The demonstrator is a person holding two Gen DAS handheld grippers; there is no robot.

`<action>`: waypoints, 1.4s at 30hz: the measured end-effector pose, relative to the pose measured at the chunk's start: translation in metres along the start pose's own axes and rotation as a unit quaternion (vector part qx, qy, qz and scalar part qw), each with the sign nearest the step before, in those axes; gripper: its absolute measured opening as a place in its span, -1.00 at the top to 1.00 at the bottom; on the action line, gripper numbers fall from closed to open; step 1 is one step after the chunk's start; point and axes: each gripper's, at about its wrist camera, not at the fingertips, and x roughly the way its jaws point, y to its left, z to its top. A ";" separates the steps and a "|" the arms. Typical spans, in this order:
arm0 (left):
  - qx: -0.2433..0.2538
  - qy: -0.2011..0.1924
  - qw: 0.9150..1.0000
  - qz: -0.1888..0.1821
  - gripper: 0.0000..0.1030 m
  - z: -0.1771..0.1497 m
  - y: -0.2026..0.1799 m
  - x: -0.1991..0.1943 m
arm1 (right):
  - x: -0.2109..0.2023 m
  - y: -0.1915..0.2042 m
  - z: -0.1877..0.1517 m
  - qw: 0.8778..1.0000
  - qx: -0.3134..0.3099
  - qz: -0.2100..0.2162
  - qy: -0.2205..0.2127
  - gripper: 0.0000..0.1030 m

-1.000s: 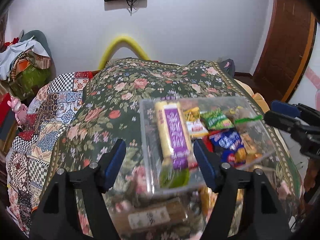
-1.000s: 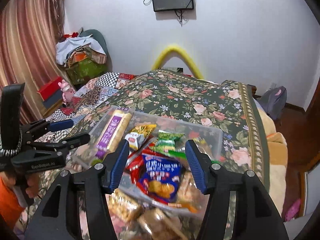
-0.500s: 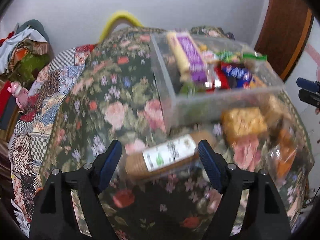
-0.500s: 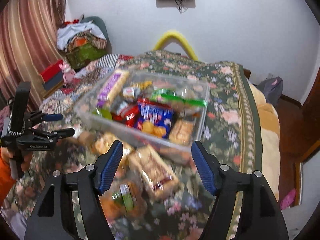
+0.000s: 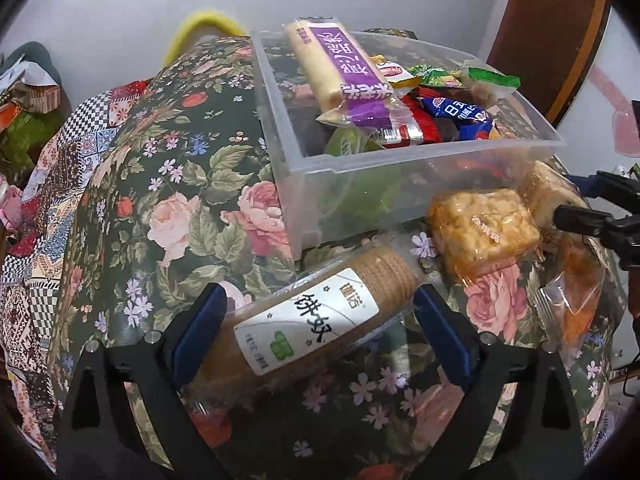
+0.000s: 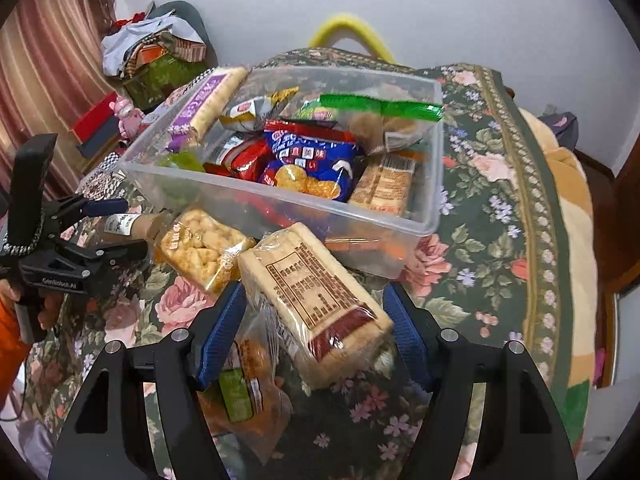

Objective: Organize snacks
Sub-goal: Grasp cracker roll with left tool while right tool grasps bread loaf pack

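A clear plastic bin [image 5: 400, 160] [image 6: 434, 184] on the floral bedspread holds several snack packs, with a long purple-labelled pack [image 5: 340, 68] leaning on its rim. My left gripper [image 5: 316, 332] is open, its jaws on either side of a brown cookie roll [image 5: 316, 320] with a white label, in front of the bin. My right gripper [image 6: 316, 336] is open around a cream wafer pack [image 6: 316, 296] with a printed label. A yellow puffed-rice pack [image 5: 484, 228] [image 6: 200, 248] lies between the two.
An orange snack bag [image 6: 244, 392] with a green label lies under my right gripper. A clear bag with orange contents [image 5: 572, 304] sits at the bed's right edge. Clothes and boxes [image 6: 152, 52] are piled to the left of the bed. A brown door [image 5: 548, 32] is at the right.
Both grippers dropped from above the bin to the loose snacks in front of it. The left now straddles the cookie roll, the right the wafer pack. Both stayed open.
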 end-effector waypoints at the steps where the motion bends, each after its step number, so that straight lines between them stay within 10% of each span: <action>1: -0.002 -0.001 1.000 0.000 -0.87 -0.002 0.000 0.000 | 0.003 0.000 0.000 1.000 0.003 0.002 0.003 -0.31; 11: -0.018 0.028 0.999 0.007 -0.45 -0.033 -0.004 -0.011 | -0.016 -0.008 -0.015 0.999 0.027 0.030 -0.013 0.34; 17: -0.033 0.035 0.998 -0.038 -0.08 -0.046 -0.020 -0.025 | -0.034 -0.015 -0.025 0.999 0.033 0.020 -0.021 0.35; 42: -0.026 -0.033 0.999 0.025 0.30 -0.037 -0.056 -0.046 | -0.059 -0.006 -0.036 0.997 0.037 -0.016 -0.064 0.36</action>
